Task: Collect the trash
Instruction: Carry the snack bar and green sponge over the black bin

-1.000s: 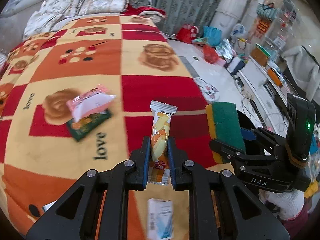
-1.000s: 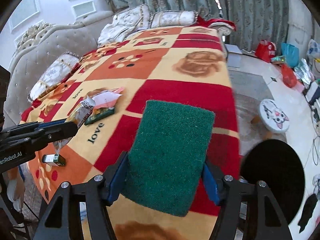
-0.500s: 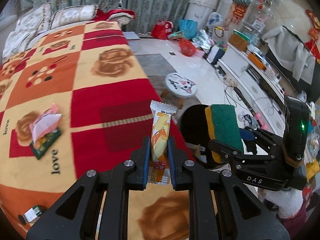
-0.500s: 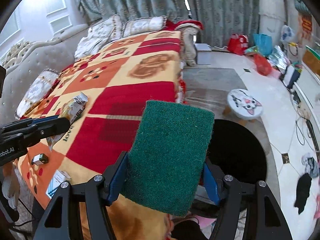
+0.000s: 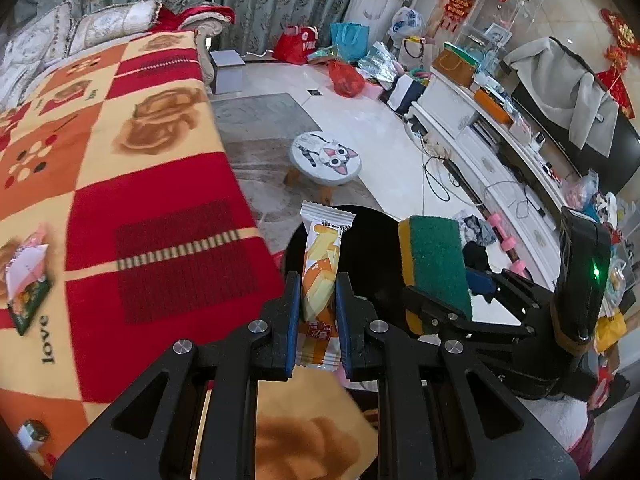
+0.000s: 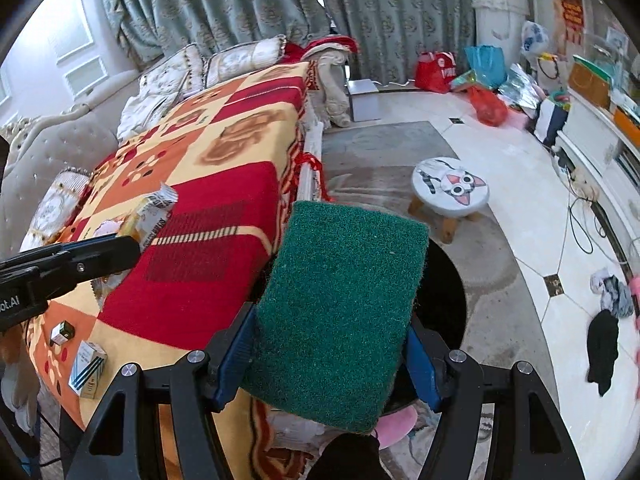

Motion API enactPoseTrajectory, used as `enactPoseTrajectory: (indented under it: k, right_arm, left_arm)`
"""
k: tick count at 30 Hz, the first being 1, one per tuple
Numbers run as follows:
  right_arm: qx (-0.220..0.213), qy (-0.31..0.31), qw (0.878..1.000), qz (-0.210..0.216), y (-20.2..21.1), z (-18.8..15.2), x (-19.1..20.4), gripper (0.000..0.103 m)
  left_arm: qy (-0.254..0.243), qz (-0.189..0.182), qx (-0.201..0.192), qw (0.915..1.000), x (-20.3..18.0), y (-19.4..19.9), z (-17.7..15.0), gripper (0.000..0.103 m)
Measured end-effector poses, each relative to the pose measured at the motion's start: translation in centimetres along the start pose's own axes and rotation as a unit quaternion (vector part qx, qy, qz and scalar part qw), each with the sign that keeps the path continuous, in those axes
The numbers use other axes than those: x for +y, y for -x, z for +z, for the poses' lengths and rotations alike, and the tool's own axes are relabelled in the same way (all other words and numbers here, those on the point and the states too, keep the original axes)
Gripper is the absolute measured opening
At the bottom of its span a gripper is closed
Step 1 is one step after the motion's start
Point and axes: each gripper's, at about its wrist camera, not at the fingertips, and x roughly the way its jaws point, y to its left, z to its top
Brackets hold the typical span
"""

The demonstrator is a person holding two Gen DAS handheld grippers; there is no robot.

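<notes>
My left gripper (image 5: 318,300) is shut on an orange-and-white snack wrapper (image 5: 322,252) that stands upright between its pads. It hangs past the bed's edge, above a round black bin (image 5: 372,248) on the floor. My right gripper (image 6: 332,344) is shut on a green-and-yellow scouring sponge (image 6: 340,312), also over the bin (image 6: 444,292). In the left wrist view the sponge (image 5: 434,264) is just right of the wrapper. On the blanket lie a pink wrapper on a green packet (image 5: 24,276), a small box (image 6: 62,332) and a white-and-blue carton (image 6: 88,368).
The bed with its red-and-orange checked blanket (image 5: 140,208) fills the left. A low stool with a cat face (image 6: 450,188) stands on the rug beyond the bin. A white TV cabinet (image 5: 480,140), cables, bags and loose clothes (image 6: 604,340) line the right.
Both grippers have swung right, from over the blanket to the bed's edge above the black bin. The wrapper and the sponge stay gripped as before.
</notes>
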Motion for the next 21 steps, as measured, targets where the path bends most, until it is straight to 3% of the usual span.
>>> enactPoseTrajectory:
  k: [9, 21]
  right_arm:
    - [0.008, -0.023, 1.000, 0.002, -1.0, -0.4, -2.1, 0.067]
    - [0.003, -0.040, 0.999, 0.000, -1.5, -0.2, -3.5, 0.071]
  left_arm:
    - [-0.005, 0.000, 0.017, 0.9998, -1.5, -2.7, 0.5, 0.015]
    - [0.027, -0.017, 0.039, 0.9987, -1.2, -5.5, 1.0, 0.015]
